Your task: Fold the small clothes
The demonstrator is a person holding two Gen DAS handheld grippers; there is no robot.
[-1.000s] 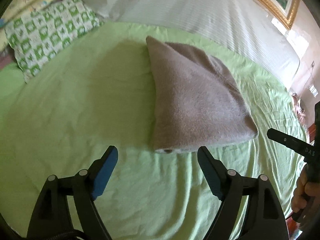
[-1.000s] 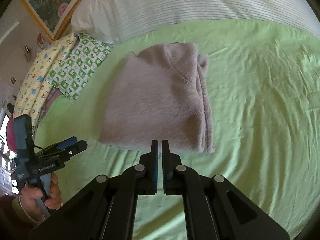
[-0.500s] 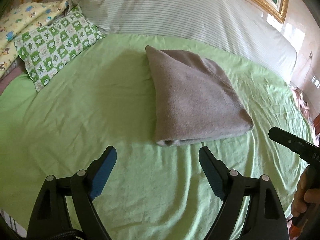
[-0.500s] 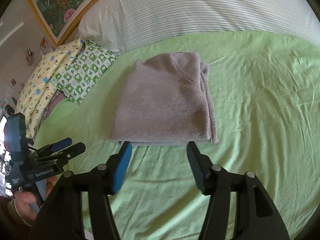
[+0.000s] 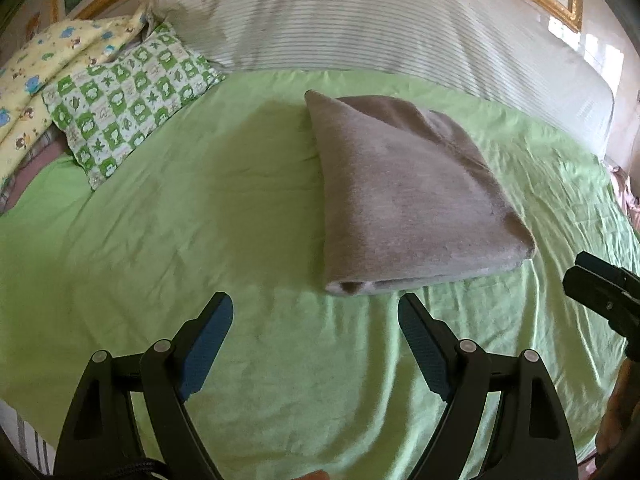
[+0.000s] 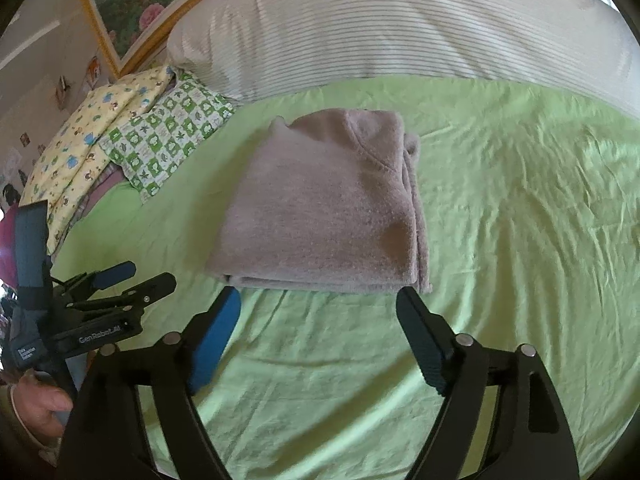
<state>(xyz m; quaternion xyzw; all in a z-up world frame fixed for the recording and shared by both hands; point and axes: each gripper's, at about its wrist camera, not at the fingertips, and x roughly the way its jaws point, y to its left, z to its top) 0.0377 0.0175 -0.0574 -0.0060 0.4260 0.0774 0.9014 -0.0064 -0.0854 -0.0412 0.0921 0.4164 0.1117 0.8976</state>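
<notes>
A folded grey garment (image 5: 404, 196) lies flat on the green bedsheet (image 5: 200, 208), near the middle of the bed, with its folded edge facing the tools. The left tool (image 5: 316, 320) hangs just short of that near edge, its jaws spread wide with only sheet between them and nothing held. The right tool (image 6: 318, 312) sits close to the garment's near edge as well; its jaws are opening, with no cloth between them. A green checked pillow (image 5: 132, 96) and a yellow patterned pillow (image 5: 48, 64) lie at the far left, beside a white striped pillow (image 5: 360, 16)
</notes>
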